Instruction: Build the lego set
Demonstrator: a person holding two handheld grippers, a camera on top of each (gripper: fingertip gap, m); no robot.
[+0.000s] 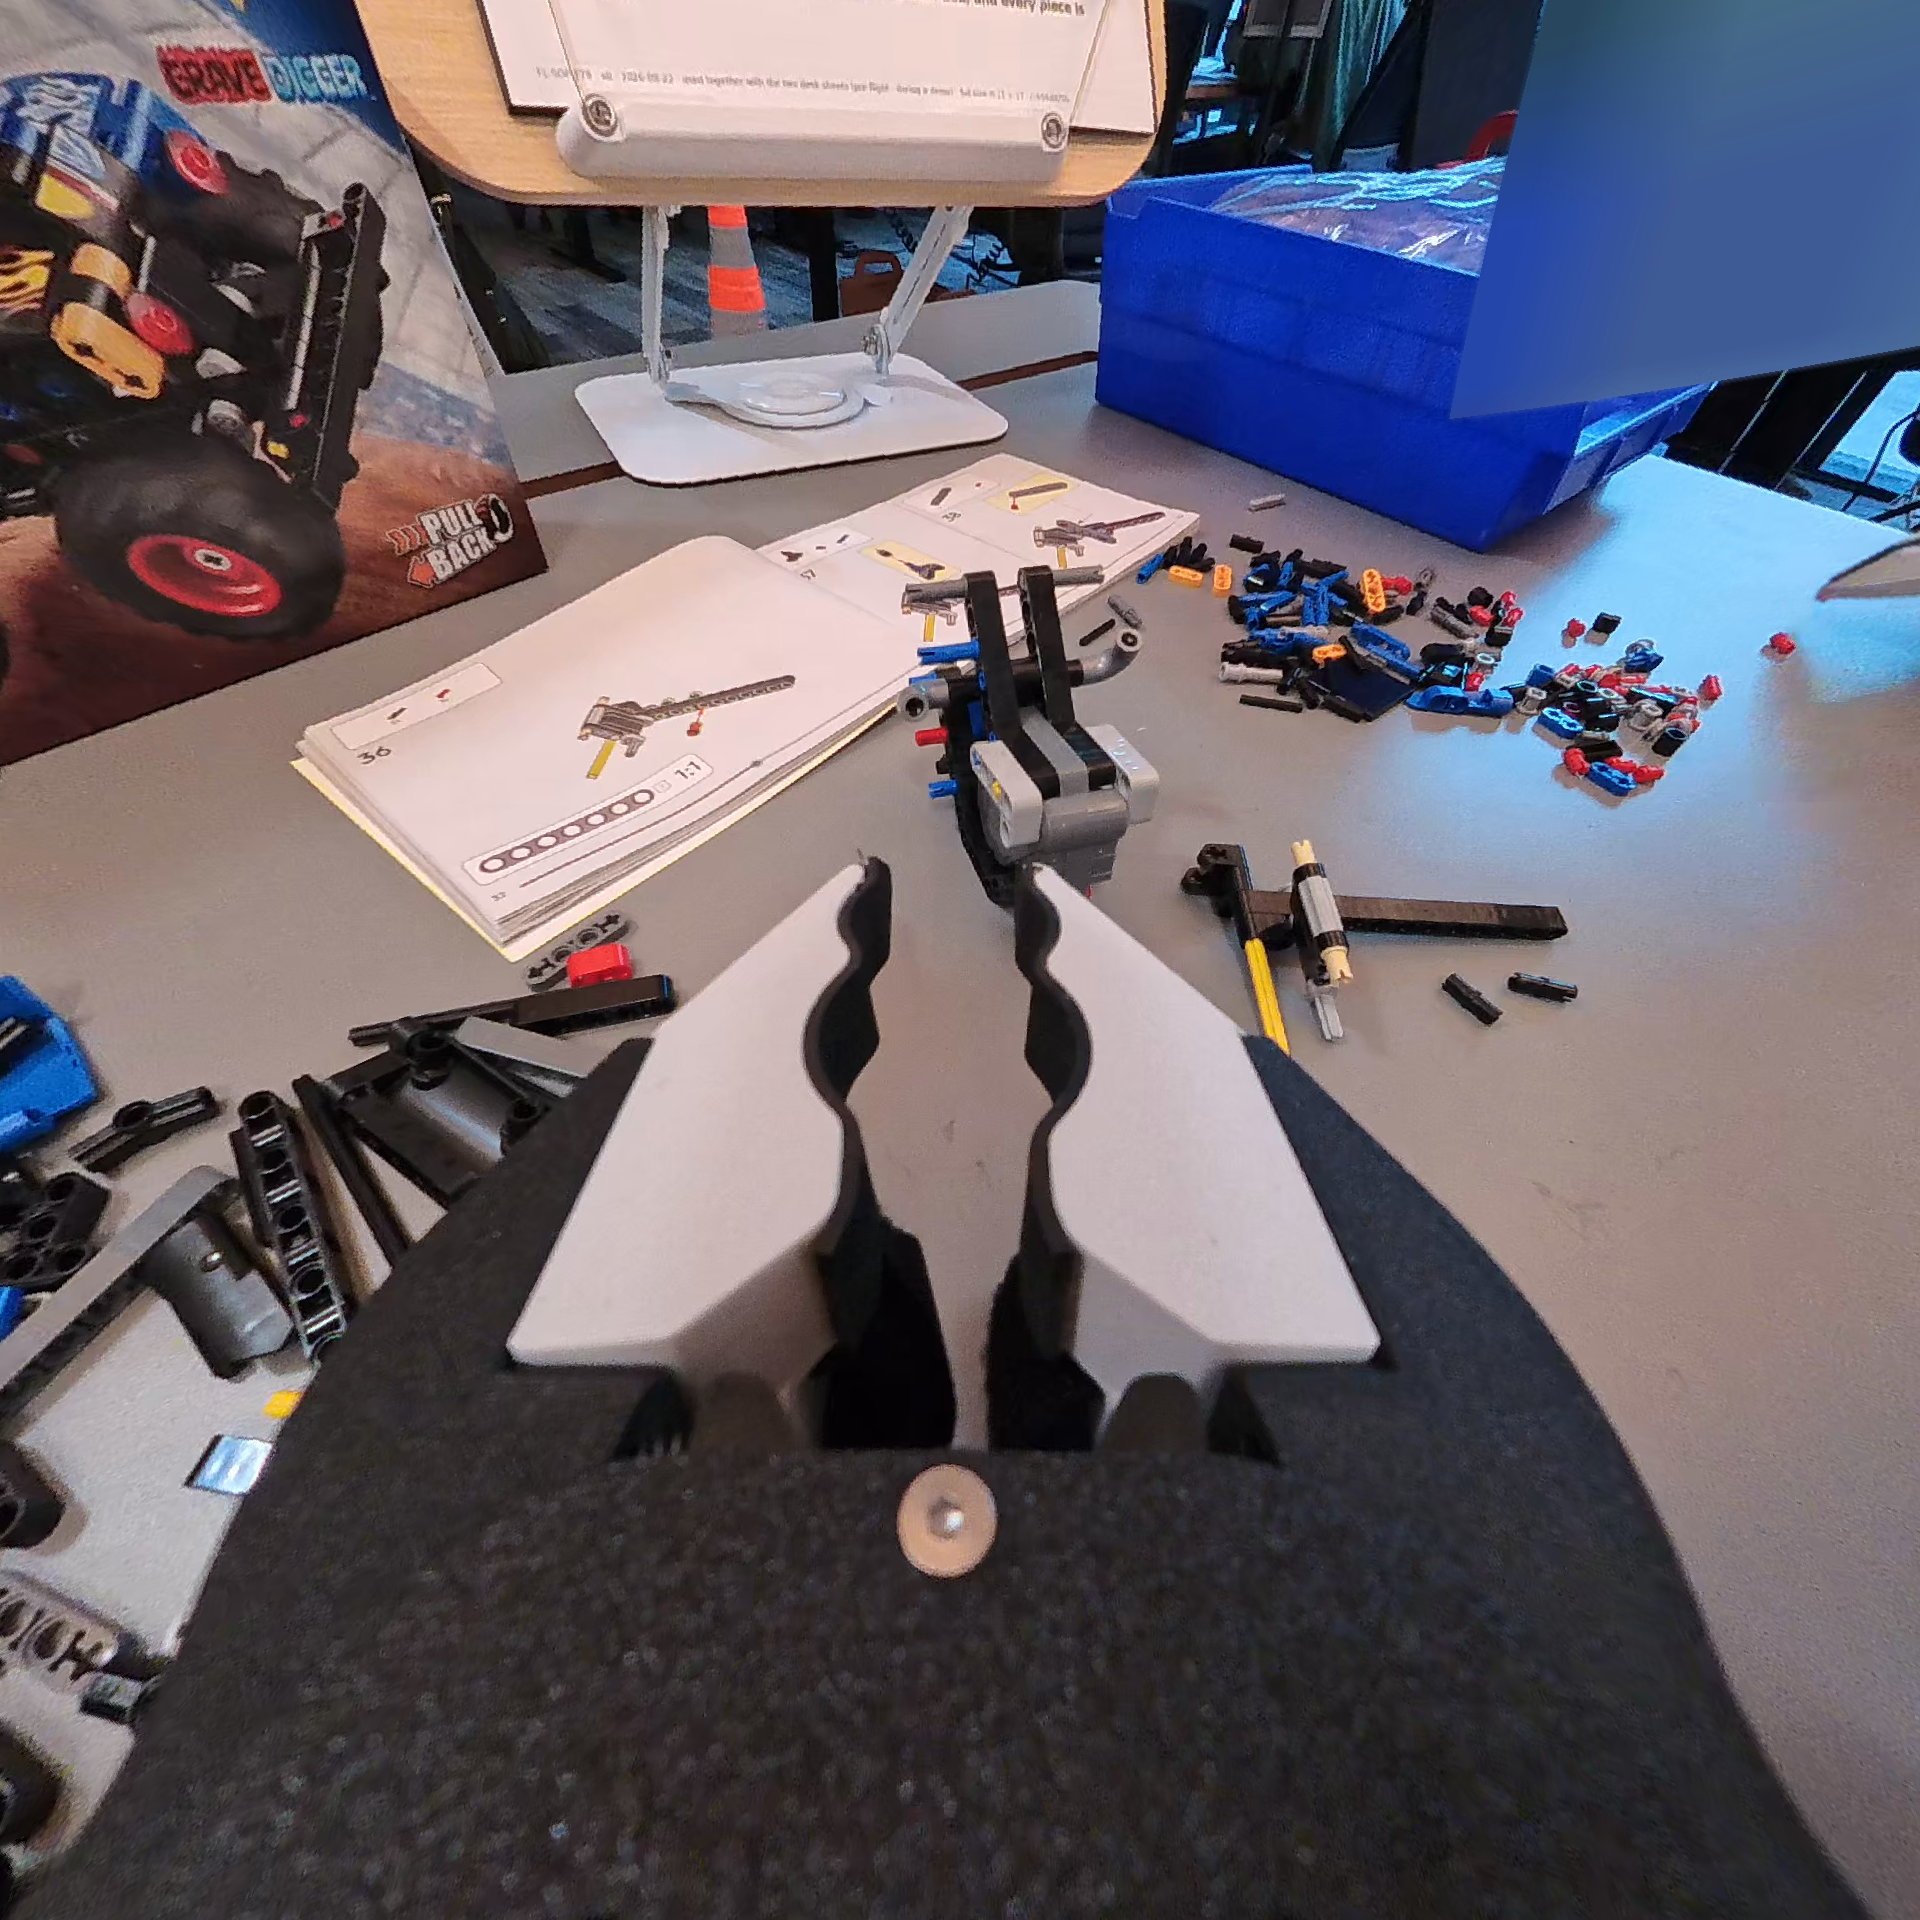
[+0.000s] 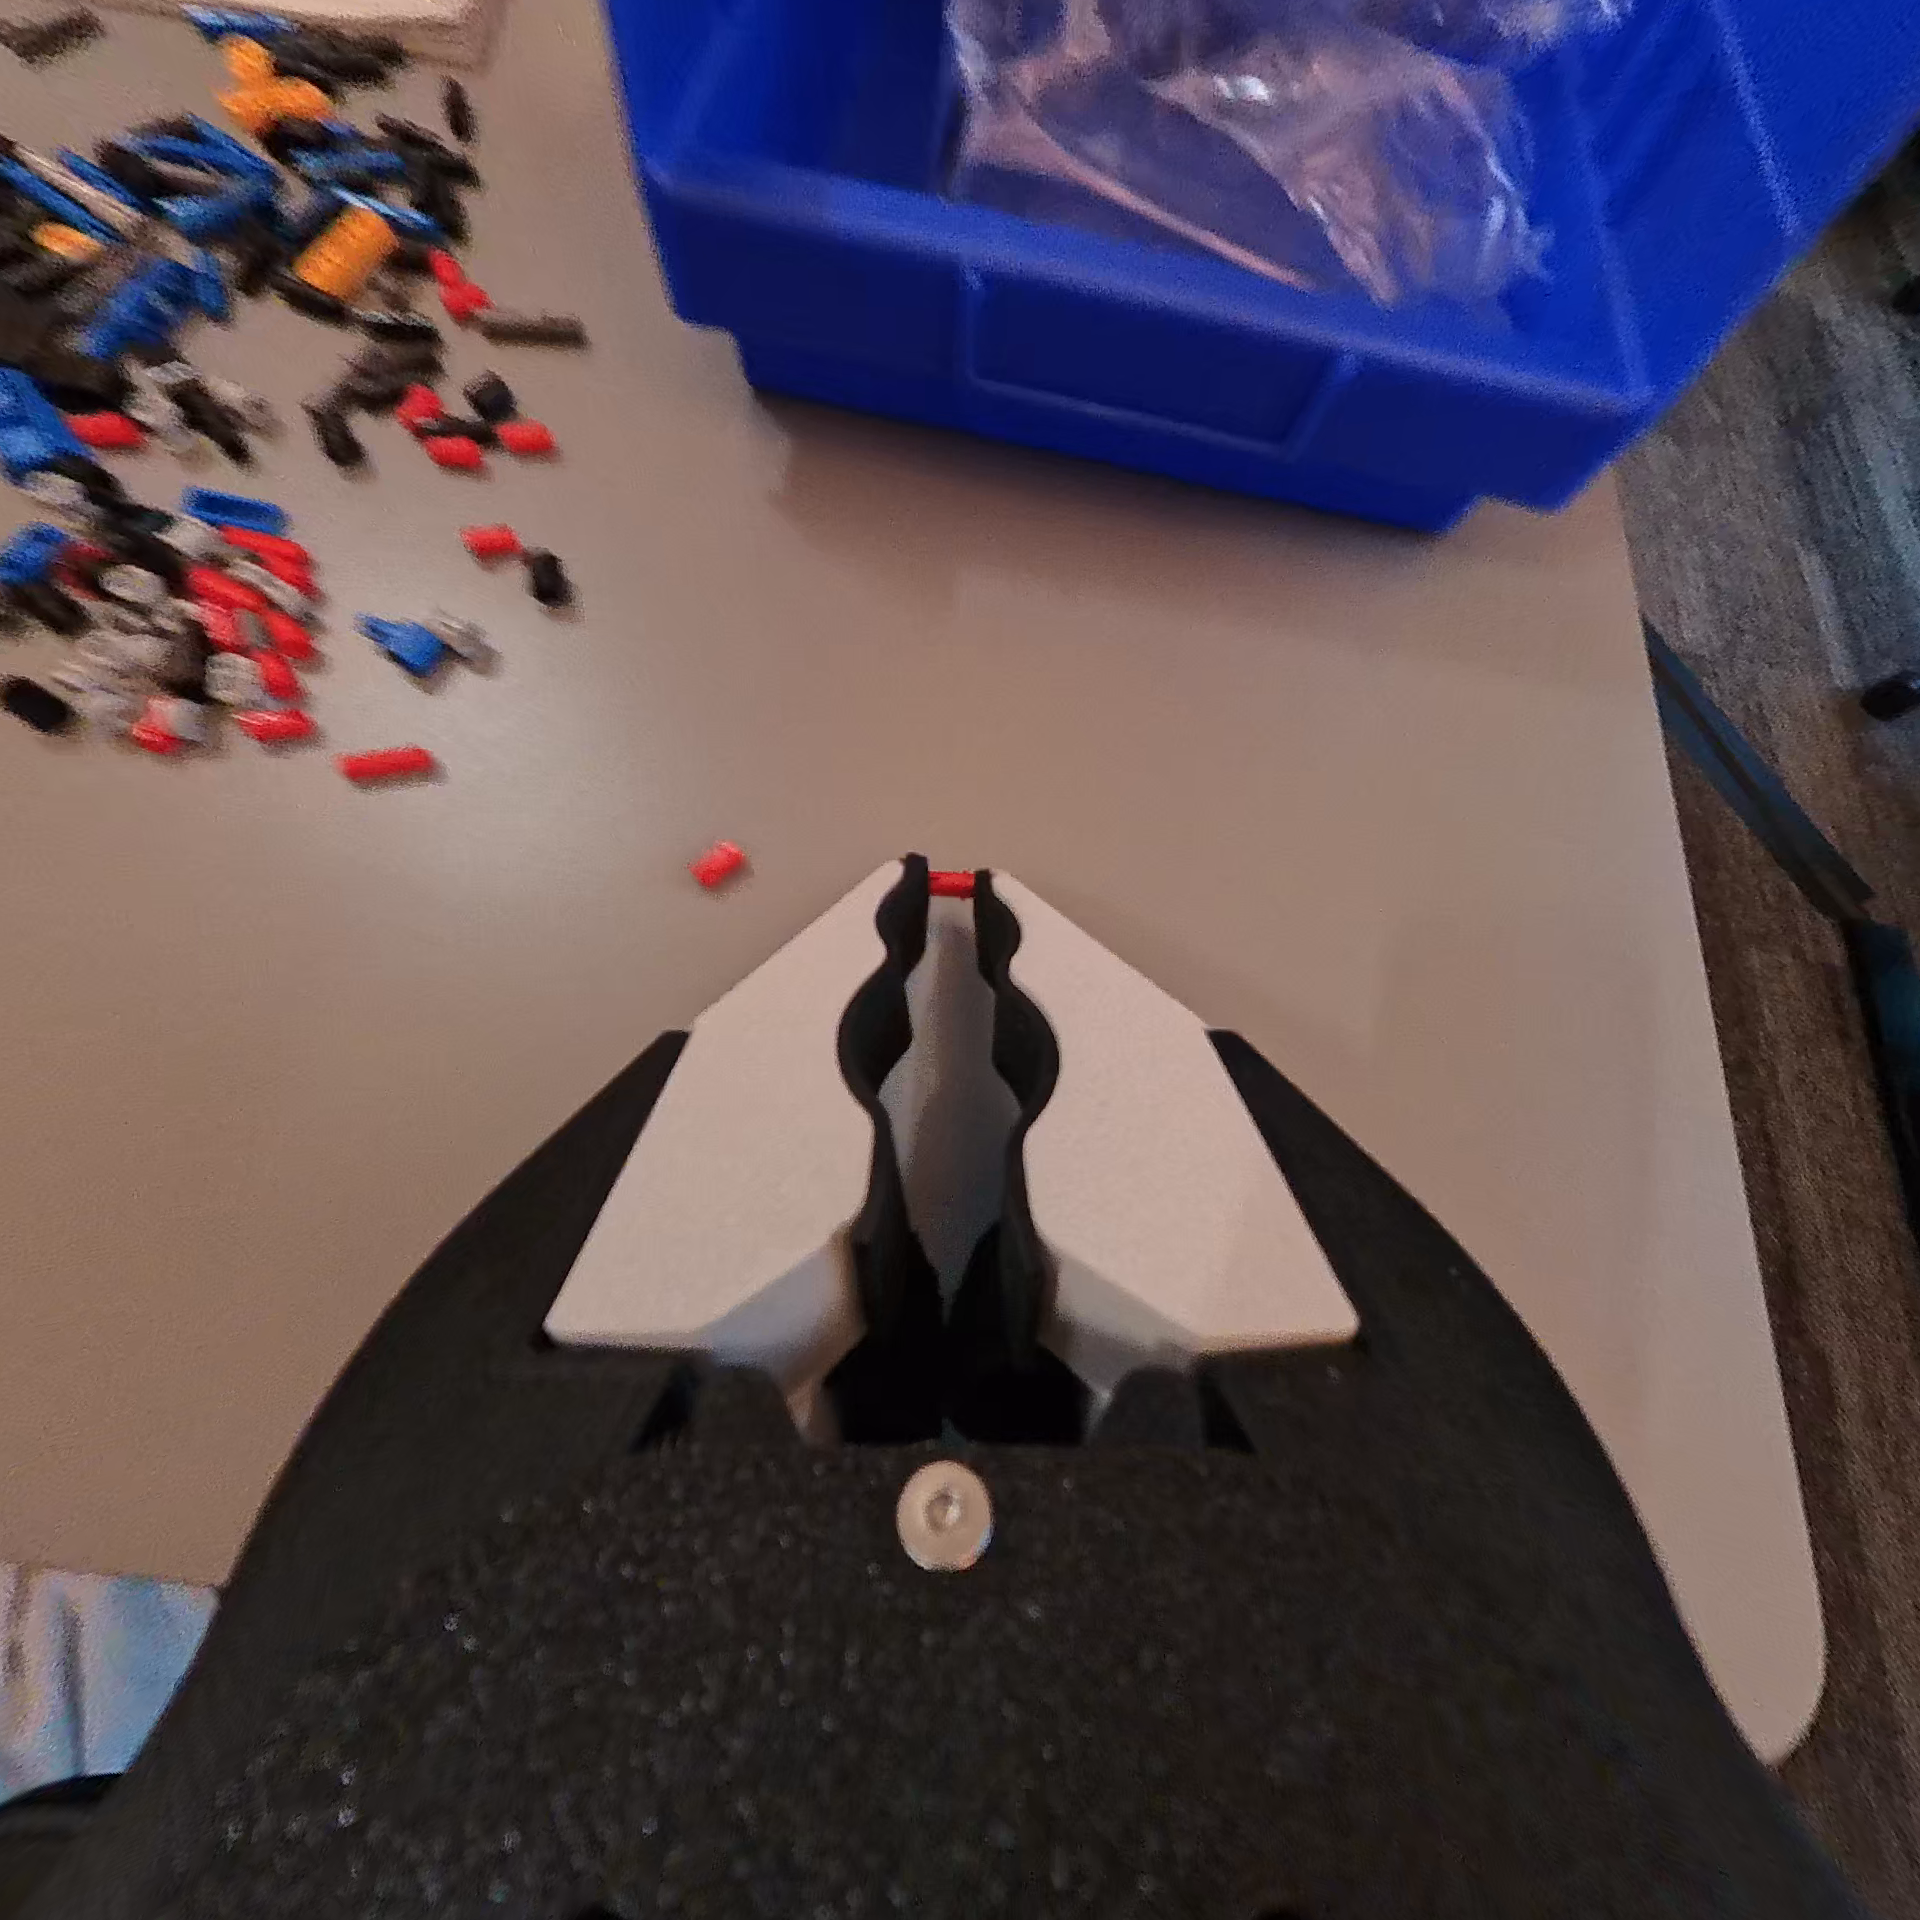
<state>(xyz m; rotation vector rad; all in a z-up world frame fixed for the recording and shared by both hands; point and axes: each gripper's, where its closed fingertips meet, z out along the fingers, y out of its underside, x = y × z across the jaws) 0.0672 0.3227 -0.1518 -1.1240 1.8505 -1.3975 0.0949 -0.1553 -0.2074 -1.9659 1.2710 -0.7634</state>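
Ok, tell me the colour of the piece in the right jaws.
Red: the small pin, clearest in the right wrist view.

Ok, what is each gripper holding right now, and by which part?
The right gripper pinches a small red pin end to end at the tips of its fingers. The left gripper is open and holds nothing.

Your left camera looks forward, raised over the worktop [image 1: 1558,1195]; your right sits nearer, angled down. Both share the blue bin [image 1: 1299,343] [image 2: 1091,343].

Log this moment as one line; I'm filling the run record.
stage: part pickup | right claw: shut on red pin | left claw: open, empty, near chassis subassembly | manual: open
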